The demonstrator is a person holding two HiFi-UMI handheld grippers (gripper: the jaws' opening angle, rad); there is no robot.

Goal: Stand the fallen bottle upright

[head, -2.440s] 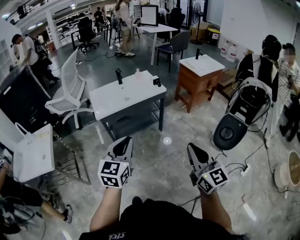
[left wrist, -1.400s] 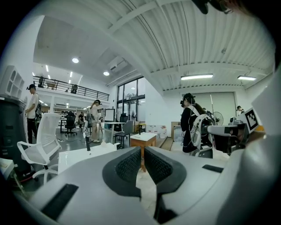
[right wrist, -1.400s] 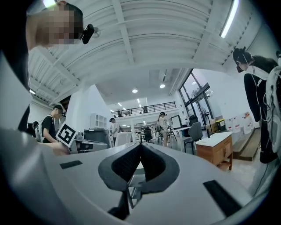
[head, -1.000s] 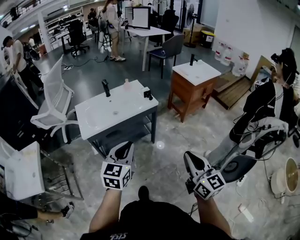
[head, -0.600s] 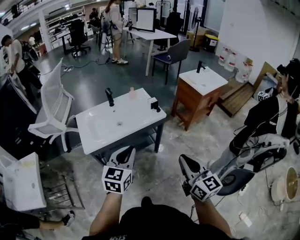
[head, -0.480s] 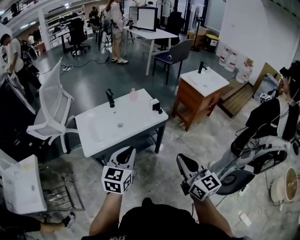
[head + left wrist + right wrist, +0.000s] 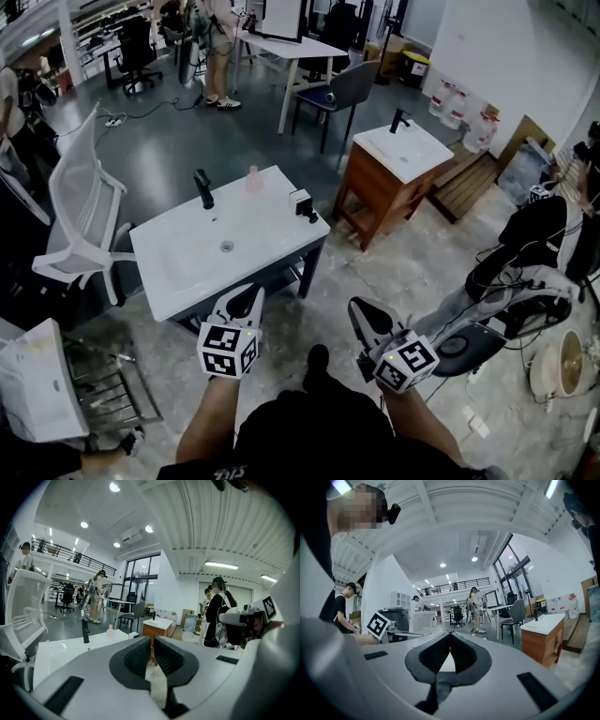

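Ahead of left gripper (image 7: 249, 294), sink table (image 7: 178, 264) now nearer, bottle (image 7: 252, 177) seemingly upright

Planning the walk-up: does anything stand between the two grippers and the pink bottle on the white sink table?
Nothing visible does. The left gripper and right gripper are over bare floor, short of the white sink table. Only its basin lies before the pink bottle at the far edge, beside the black faucet.

Sink table (image 7: 178, 267): white, just beyond grippers
Bottle (image 7: 252, 178): far edge, near black faucet (image 7: 202, 188)
Left gripper (image 7: 246, 300), right gripper (image 7: 362, 317): above floor, apart from bottle
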